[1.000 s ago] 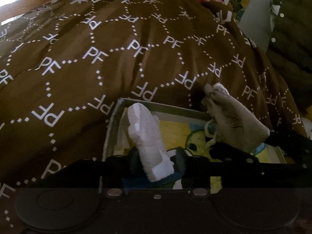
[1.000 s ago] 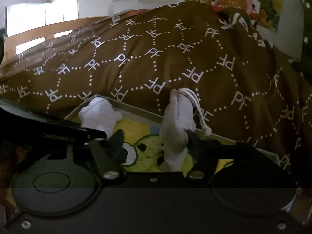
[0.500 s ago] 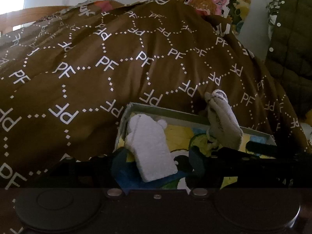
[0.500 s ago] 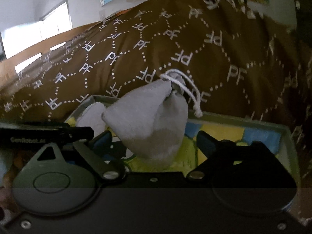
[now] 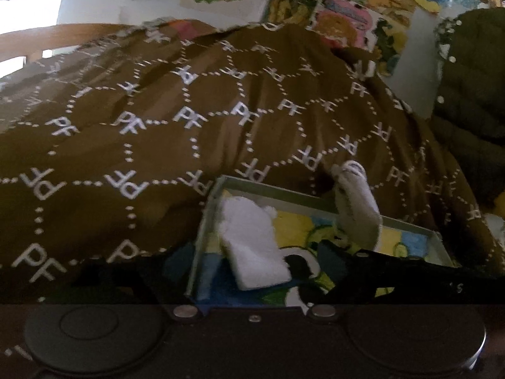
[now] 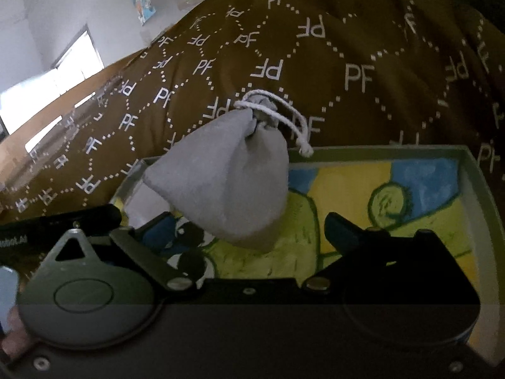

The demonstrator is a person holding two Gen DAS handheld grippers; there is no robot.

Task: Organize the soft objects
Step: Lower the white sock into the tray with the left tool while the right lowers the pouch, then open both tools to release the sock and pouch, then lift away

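Note:
A shallow grey box (image 5: 284,191) with a painted bottom lies on the brown blanket. In its left end lies a white fluffy mitten-shaped piece (image 5: 252,246), between the spread fingers of my left gripper (image 5: 252,262); the jaws are opening and no pad presses on it. A grey drawstring pouch (image 6: 227,183) stands in the box (image 6: 473,170) between the fingers of my right gripper (image 6: 249,233), whose jaws are opening; the right finger stands apart from it. The pouch (image 5: 356,208) also shows in the left wrist view, above the right gripper's black finger (image 5: 334,252).
The brown blanket (image 5: 157,145) with white PF lettering rises like a mound behind the box. A wooden bed rail (image 5: 38,41) and a bright window (image 6: 50,88) are at the left, pictures (image 5: 341,19) hang on the wall, and a dark quilted jacket (image 5: 470,79) hangs at the right.
Both grippers' jaws have spread. The white piece went from upright in the left jaws to lying flat in the box. The right view rolled and closed in; the pouch now fills it, unpinched.

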